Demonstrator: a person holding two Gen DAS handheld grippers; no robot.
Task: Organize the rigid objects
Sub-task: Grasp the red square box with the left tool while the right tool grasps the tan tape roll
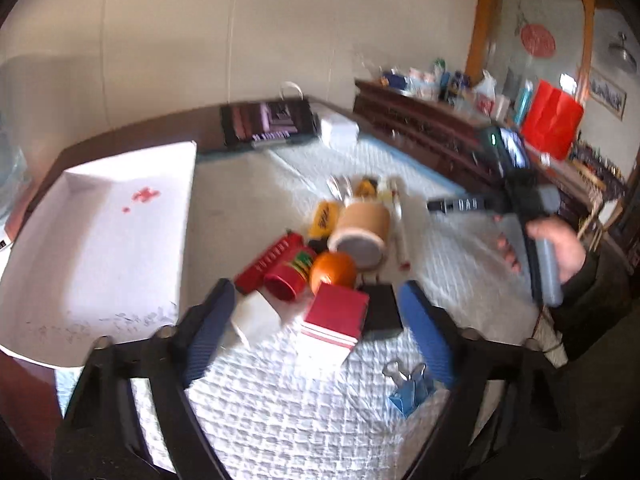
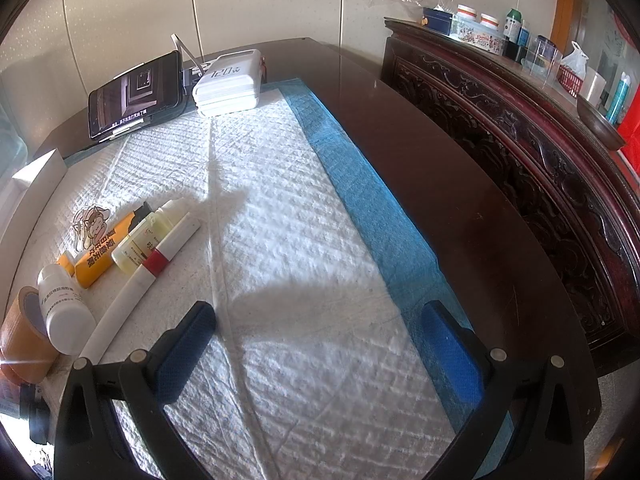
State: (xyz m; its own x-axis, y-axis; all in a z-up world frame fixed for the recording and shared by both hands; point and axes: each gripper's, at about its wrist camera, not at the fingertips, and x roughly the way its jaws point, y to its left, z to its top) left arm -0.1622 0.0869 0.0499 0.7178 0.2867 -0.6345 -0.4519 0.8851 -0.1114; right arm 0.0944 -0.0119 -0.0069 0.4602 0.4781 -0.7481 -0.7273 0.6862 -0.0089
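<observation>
Left tool (image 1: 316,328) hovering over a blurred heap of small rigid things on the white quilted pad (image 1: 288,412) of the dark wooden worktop (image 2: 440,184), blue pads spread and clear of everything, nothing gripped. Between the pads, low in the left wrist view: red-and-white striped cardboard box (image 1: 334,322), with a small white box (image 1: 256,316) just beside it and a black box (image 1: 382,312) on its other side. Behind those: round orange fruit-shaped thing (image 1: 333,270), red cylindrical tin (image 1: 288,276), tan roll of tape (image 1: 362,234). Open white cardboard tray (image 1: 100,248) waiting at the far left, probably the destination. Right tool (image 2: 320,344) likewise released, held over bare pad, with a white pen with red band (image 2: 140,276) and a white plastic bottle (image 2: 66,308) off to one side. Best handled, by the look of it, by steadying first, centring on the striped box alone, then closing squarely across its flat sides to avoid dragging neighbours along.
</observation>
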